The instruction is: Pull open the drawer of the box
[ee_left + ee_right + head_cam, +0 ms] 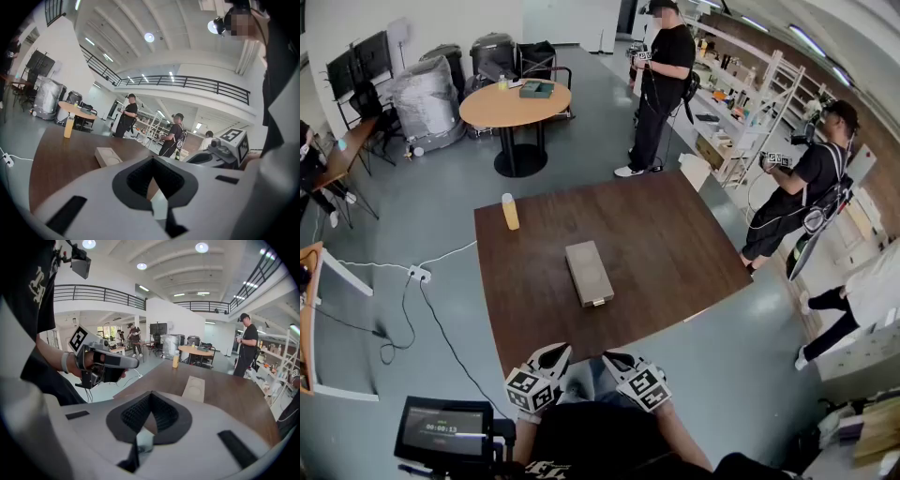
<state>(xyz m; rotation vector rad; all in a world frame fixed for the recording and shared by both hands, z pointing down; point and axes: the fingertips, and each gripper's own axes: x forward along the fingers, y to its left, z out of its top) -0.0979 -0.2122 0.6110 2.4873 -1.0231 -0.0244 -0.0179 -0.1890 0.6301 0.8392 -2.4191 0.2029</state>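
**Hazards**

- The left hand-held gripper [555, 354] is clenched on nothing and is off the near edge of the tabletop [675, 244]. If it does not brace the box, a pull on the drawer is likely to drag the whole box toward the near edge.
- The bottle [510, 212] stands upright near the far left corner, well apart from the box, so the risk of a knock is low.
- The box [588, 272] lies loose at the middle of the tabletop, with its short end toward the near edge. The pale tab at that end [598, 302] is probably the drawer pull, but it is too small to confirm. A small pull may slip from the pads.
- The right hand-held gripper [617, 360] is also clenched and empty. Its jaws must part before contact, or it will push the box away.

**Materials**

- Hand-held grippers: white moulded shells, black ribbed pads.
- Bottle: slim yellow cylinder with a pale cap.
- Box: long, low, matte grey-brown, with shallow round recesses in the lid.
- Tabletop: smooth dark brown, probably low in friction.
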